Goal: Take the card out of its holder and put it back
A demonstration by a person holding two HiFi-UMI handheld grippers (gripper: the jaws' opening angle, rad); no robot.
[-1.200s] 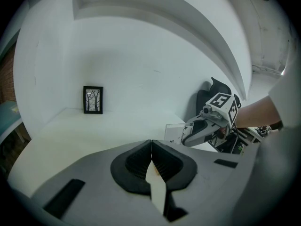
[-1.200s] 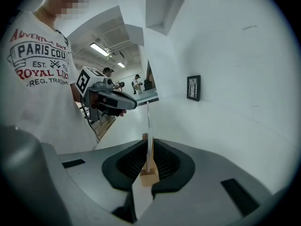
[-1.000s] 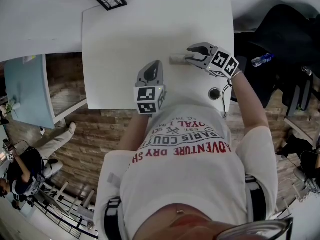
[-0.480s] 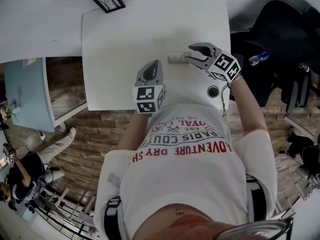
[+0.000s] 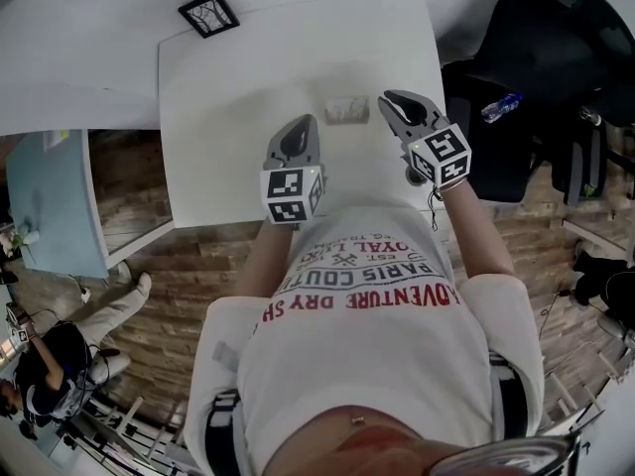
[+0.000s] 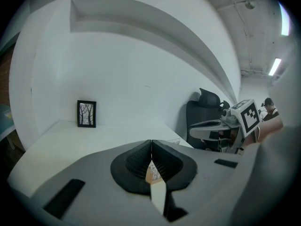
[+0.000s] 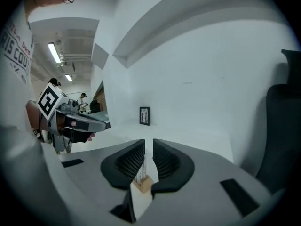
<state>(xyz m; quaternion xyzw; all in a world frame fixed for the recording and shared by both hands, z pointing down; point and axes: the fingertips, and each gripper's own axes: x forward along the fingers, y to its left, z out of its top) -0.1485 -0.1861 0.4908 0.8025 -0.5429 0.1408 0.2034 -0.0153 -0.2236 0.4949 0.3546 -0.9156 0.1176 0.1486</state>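
Note:
The card holder [image 5: 347,110], a small pale rectangle, lies flat on the white table [image 5: 228,87]; I cannot tell whether the card is inside it. My right gripper [image 5: 399,106] hovers just right of it and apart from it. Its jaws have just been closing and stand a narrow gap apart [image 7: 148,142] with nothing between them. My left gripper [image 5: 299,135] hangs a little nearer than the holder and to its left, jaws shut tip to tip [image 6: 151,142] on nothing.
A small black picture frame [image 5: 208,13] stands at the table's far left corner. A black office chair [image 5: 516,87] and a water bottle [image 5: 501,107] are off the table's right edge. A person sits at the lower left [image 5: 45,345].
The right gripper has let go of the holder's end, lifted, swung away to the right and narrowed its jaws. The holder stays on the table. The left gripper has risen slightly.

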